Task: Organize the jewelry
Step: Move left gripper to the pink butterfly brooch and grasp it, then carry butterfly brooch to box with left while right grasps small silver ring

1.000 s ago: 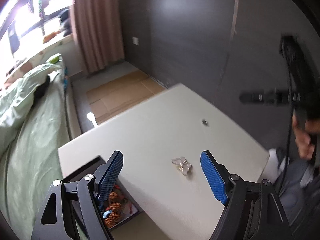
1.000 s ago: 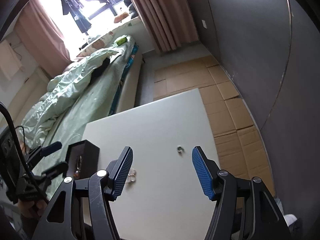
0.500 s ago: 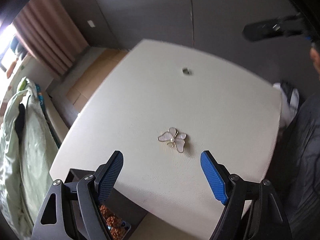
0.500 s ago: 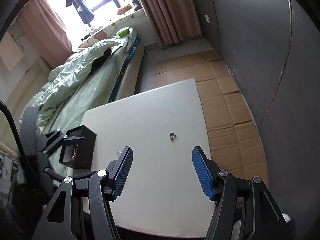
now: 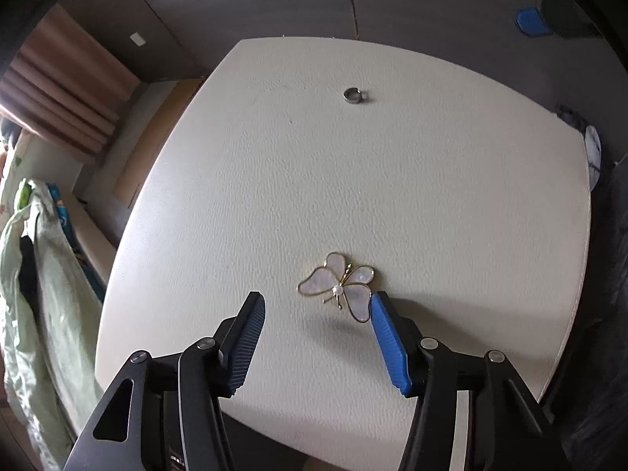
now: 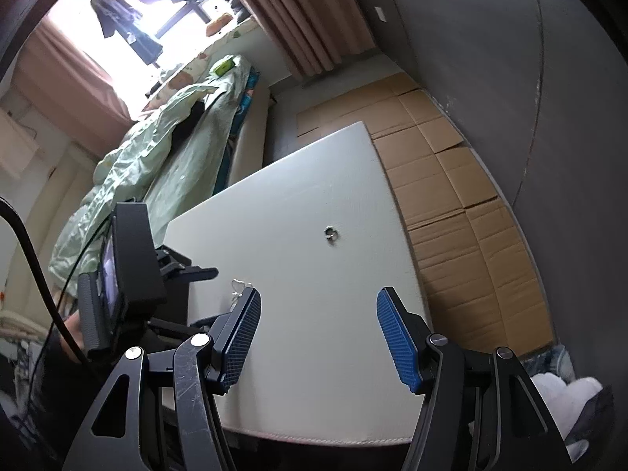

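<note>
1. Your left claw point(image 5: 316, 316) hangs low over the surface point(image 5: 451, 204) with its jaws spread wide and nothing between them. That gap suits a flat piece, since both pads can come down either side of it.
2. The butterfly brooch point(image 5: 340, 285) lies flat on the surface at about 1 o'clock from the claw's midpoint. Its lower wing is just beside the right pad point(image 5: 386, 339), well off the left one. The brooch is off-centre in the gap, so I judge you need a small shift toward 3 o'clock before closing, or one pad will push it aside.
3. The ring point(image 5: 353, 95) rests alone at 12 o'clock, well apart from the brooch, so each piece can be picked singly.
4. Your right claw point(image 6: 318, 316) is also spread wide and empty, held higher above the surface. The ring point(image 6: 331, 231) sits at its 12 o'clock, likely its own target.
5. The brooch point(image 6: 239, 288) shows only partly from there, at 10 o'clock behind the left pad.
</note>
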